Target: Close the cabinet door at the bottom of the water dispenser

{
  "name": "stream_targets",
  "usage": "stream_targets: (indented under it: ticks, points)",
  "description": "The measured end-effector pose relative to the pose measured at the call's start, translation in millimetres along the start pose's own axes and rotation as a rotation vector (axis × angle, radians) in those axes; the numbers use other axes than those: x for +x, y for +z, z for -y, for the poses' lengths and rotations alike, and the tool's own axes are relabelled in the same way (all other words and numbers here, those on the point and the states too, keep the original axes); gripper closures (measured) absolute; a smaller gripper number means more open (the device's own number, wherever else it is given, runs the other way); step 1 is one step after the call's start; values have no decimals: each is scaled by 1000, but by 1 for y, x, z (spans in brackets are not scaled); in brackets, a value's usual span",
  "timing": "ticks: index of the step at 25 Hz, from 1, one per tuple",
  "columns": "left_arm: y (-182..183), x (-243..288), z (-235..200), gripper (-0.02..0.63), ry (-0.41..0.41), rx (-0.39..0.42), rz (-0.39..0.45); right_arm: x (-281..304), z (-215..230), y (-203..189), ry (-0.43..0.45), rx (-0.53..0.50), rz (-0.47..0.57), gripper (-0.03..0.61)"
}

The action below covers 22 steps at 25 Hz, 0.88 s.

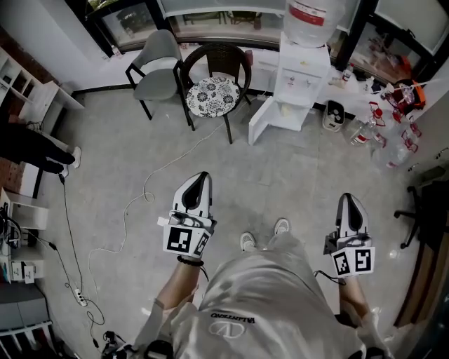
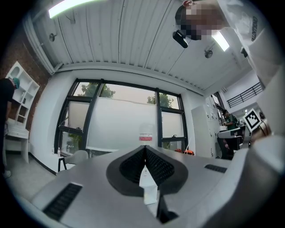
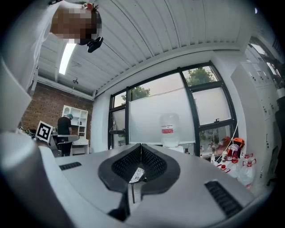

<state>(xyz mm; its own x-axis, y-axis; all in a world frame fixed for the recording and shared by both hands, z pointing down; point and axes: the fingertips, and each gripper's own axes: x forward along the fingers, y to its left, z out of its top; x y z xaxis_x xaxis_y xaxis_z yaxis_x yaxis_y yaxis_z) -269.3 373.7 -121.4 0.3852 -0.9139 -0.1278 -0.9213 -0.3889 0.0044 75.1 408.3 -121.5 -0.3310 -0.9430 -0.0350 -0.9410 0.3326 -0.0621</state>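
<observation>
**A:** Closest in, at six o'clock in the head view, is the person's pale shirt [image 1: 259,298], with two white shoes [image 1: 247,242] just past it.

**B:** And the tongs?

**A:** The left gripper [image 1: 203,177] is at about seven o'clock and the right gripper [image 1: 349,199] at about five. Both point toward twelve. In each gripper view the ribbed jaws meet at the tips with nothing between them, so both are closed and empty.

**B:** Where's the task's thing?

**A:** The white water dispenser [image 1: 303,73] is at one o'clock against the window wall, with a bottle [image 1: 309,17] on top. It is well apart from both grippers.

**B:** Its door?

**A:** The cabinet door [image 1: 262,120] stands swung open at the dispenser's base. From hinge to free edge it runs along a one-to-seven line, and the free edge points toward seven, out over the floor.

**B:** Anything beside it?

**A:** A wicker chair [image 1: 214,87] is at the door's nine o'clock. Plastic bottles [image 1: 372,130] are on the floor at the dispenser's four o'clock.
</observation>
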Motion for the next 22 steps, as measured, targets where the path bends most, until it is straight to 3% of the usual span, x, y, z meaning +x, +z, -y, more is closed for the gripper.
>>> stream_targets:
  ticks: [12,22]
  points:
    - [-5,25,-8,615,3,-6,-4,33,9,-5,8,14,0,561]
    - [-12,82,-6,615,10,1,-13,86,41,-6,36,27,1,561]
